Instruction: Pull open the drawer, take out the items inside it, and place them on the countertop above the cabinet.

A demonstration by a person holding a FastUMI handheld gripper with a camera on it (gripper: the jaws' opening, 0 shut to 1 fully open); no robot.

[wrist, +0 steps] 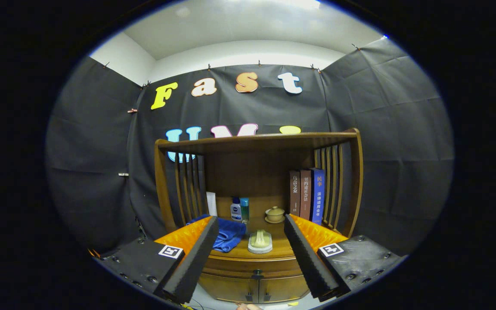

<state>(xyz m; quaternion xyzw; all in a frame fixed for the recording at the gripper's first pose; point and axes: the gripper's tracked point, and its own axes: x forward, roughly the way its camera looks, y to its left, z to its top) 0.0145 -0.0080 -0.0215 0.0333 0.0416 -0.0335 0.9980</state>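
Wooden cabinet is facing me; its drawer is sitting closed, long axis running left to right, beyond my fingers, which I'm holding wide apart, gripping nothing. Writing on the book spines above the worktop is too small to read.

The hand-held gripper hangs wide open in clear air before the wooden cabinet's closed drawer with its small dark knob. On the wooden bench above, a crumpled blue cloth and a pale soap-like block on a white dish crowd the front. Small bottles, a lidded cup and upright books line the back, leaving bare wood at front right.
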